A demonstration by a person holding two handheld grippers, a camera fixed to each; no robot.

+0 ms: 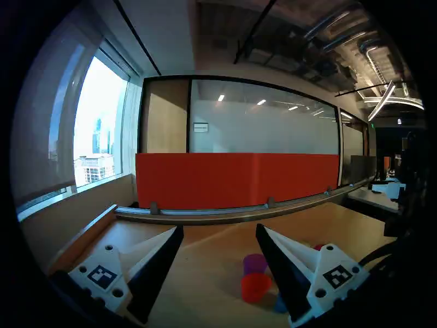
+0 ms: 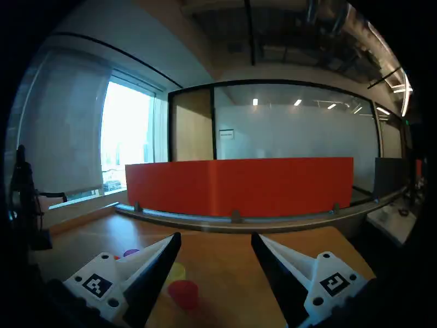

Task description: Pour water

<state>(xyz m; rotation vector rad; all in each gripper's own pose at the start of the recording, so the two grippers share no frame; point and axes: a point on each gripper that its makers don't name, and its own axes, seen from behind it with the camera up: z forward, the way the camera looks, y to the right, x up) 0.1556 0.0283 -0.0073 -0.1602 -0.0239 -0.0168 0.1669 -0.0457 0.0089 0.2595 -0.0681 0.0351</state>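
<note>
In the left gripper view my left gripper (image 1: 219,235) is open above the wooden table (image 1: 218,240), nothing between its fingers. Low and right of centre stand a red-orange cup (image 1: 255,287) and a purple cup (image 1: 254,263) behind it; a blue cup (image 1: 279,304) peeks out beside the right finger (image 1: 289,268). In the right gripper view my right gripper (image 2: 216,240) is open and empty over the same table (image 2: 229,262). A red cup (image 2: 184,293) and a yellow cup (image 2: 176,271) stand by its left finger (image 2: 147,268); a purple cup (image 2: 130,252) shows behind that finger.
An orange divider panel (image 1: 235,180) with a metal rail (image 1: 218,210) runs along the table's far edge. A bright window (image 1: 95,131) is at the left, glass office walls behind. Another desk (image 1: 377,197) stands at the right. A dark stand (image 2: 24,202) rises at the left edge.
</note>
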